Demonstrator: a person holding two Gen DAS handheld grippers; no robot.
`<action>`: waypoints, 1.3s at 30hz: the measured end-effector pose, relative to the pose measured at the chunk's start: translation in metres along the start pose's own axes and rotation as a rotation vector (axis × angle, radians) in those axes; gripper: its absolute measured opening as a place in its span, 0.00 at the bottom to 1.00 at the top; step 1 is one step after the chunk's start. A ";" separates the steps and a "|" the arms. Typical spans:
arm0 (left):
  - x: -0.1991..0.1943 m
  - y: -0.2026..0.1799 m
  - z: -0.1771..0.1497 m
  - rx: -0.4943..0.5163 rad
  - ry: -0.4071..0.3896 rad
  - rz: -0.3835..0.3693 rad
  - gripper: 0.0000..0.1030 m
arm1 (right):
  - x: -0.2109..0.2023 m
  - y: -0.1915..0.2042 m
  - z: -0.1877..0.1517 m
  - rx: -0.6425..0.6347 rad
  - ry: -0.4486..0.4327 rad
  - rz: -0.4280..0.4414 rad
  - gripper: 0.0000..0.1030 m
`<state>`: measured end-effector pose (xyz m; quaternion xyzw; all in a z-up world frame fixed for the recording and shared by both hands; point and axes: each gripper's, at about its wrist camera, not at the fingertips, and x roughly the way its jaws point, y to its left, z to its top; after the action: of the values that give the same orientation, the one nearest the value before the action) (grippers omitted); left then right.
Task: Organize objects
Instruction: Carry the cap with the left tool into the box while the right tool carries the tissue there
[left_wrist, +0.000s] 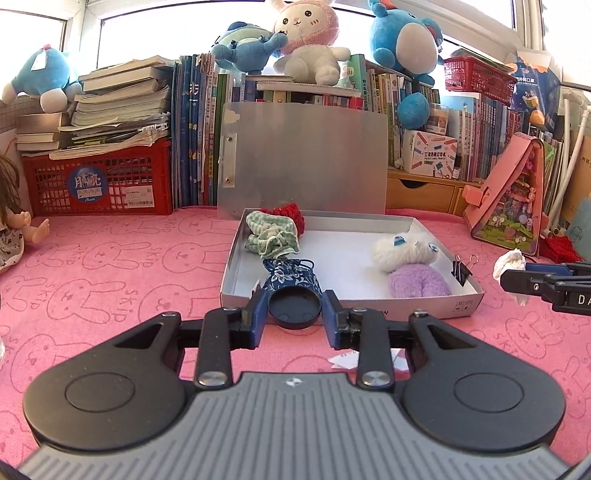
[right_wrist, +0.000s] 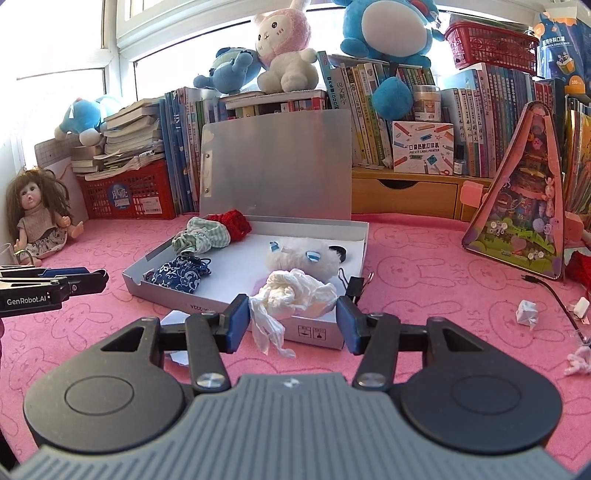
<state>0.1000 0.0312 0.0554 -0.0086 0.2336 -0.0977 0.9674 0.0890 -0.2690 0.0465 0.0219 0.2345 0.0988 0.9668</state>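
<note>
the left tool (left_wrist: 294, 309) is clamped on a black round lid (left_wrist: 294, 305), hiding the grey box's (left_wrist: 436, 306) near edge. the right tool (right_wrist: 291, 314) grips crumpled white tissue (right_wrist: 295, 291), covering a plush toy (right_wrist: 306, 258) inside. beyond, the raised box flap (right_wrist: 277, 166) blocks the books (right_wrist: 480, 122).

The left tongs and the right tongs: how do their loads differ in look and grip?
The left tongs are shut on a black round lid, rigid and dark; the right tongs are shut on a crumpled white tissue, soft and pale. The lid sits wholly between its pads; the tissue spills past the pads, with a tail hanging down. Both loads are held before the open grey box.
</note>
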 end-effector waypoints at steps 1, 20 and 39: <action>0.002 0.000 0.003 0.001 -0.007 0.002 0.36 | 0.001 -0.001 0.002 0.002 -0.003 -0.002 0.54; 0.076 -0.003 0.064 -0.016 -0.019 -0.033 0.36 | 0.059 -0.022 0.054 0.100 -0.030 -0.046 0.54; 0.158 -0.023 0.065 -0.040 0.054 -0.039 0.36 | 0.136 -0.056 0.075 0.266 0.056 -0.074 0.54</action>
<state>0.2625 -0.0236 0.0433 -0.0298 0.2615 -0.1123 0.9582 0.2522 -0.2957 0.0473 0.1386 0.2728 0.0318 0.9515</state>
